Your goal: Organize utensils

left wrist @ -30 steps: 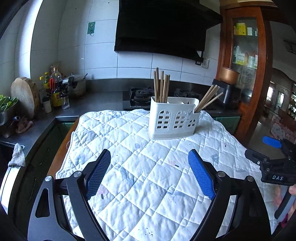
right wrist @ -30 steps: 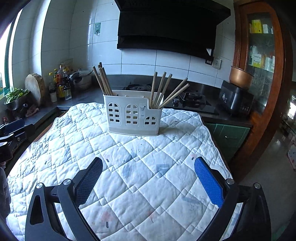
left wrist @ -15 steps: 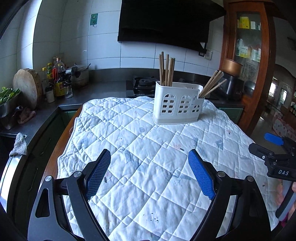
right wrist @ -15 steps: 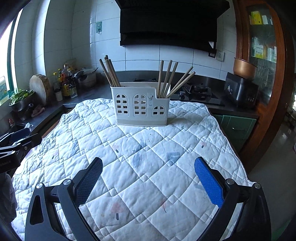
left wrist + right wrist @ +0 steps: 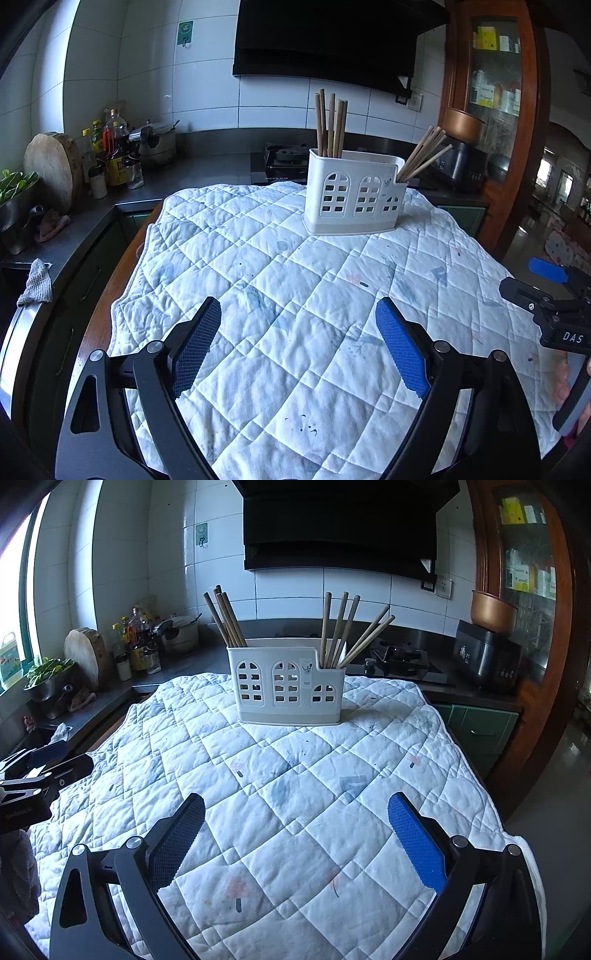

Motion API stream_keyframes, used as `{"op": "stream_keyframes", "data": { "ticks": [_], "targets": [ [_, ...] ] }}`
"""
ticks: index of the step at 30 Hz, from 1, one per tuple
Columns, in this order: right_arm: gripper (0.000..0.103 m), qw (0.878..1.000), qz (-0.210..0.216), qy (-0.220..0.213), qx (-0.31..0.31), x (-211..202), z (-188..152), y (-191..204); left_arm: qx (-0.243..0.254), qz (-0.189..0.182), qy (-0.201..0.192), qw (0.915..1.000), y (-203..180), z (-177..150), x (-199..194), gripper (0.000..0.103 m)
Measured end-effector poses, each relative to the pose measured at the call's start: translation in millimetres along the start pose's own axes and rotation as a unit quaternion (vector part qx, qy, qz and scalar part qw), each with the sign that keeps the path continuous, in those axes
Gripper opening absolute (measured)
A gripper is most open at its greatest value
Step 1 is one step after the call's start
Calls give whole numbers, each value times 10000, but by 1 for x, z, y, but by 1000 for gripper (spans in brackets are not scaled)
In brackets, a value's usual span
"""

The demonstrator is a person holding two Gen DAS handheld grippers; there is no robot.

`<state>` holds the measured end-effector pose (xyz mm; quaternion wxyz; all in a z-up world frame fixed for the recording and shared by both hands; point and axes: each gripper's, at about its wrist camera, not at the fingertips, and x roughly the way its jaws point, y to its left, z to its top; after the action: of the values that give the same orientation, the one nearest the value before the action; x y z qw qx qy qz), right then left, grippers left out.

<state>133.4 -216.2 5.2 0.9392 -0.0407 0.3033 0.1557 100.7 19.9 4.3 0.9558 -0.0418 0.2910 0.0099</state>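
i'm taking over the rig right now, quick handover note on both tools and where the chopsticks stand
Left tool: open, empty, above the quilted cloth, short of the holder.
Right tool: open, empty, also over the cloth, facing the holder.
White utensil holder: upright at the cloth's far end. One bunch of chopsticks stands in its left compartment, another bunch fans out of the low right compartment; the middle one shows nothing sticking out.
Done: all visible chopsticks are in the holder, none lie loose on the cloth.
Left: probably only regrouping the two bunches, if they are meant to be together; neither tool touches anything yet.
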Motion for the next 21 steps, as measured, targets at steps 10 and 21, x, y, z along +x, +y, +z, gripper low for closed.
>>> {"op": "stream_keyframes", "data": {
  "ticks": [10, 21],
  "targets": [
    [96, 10000, 36, -30, -40, -2, -2, 1, 0, -8, 61, 10000, -3, -3, 1, 86],
    [96, 10000, 14, -20, -20, -4, -3, -1, 10, -5, 55, 10000, -4, -5, 0, 86]
  ]
}}
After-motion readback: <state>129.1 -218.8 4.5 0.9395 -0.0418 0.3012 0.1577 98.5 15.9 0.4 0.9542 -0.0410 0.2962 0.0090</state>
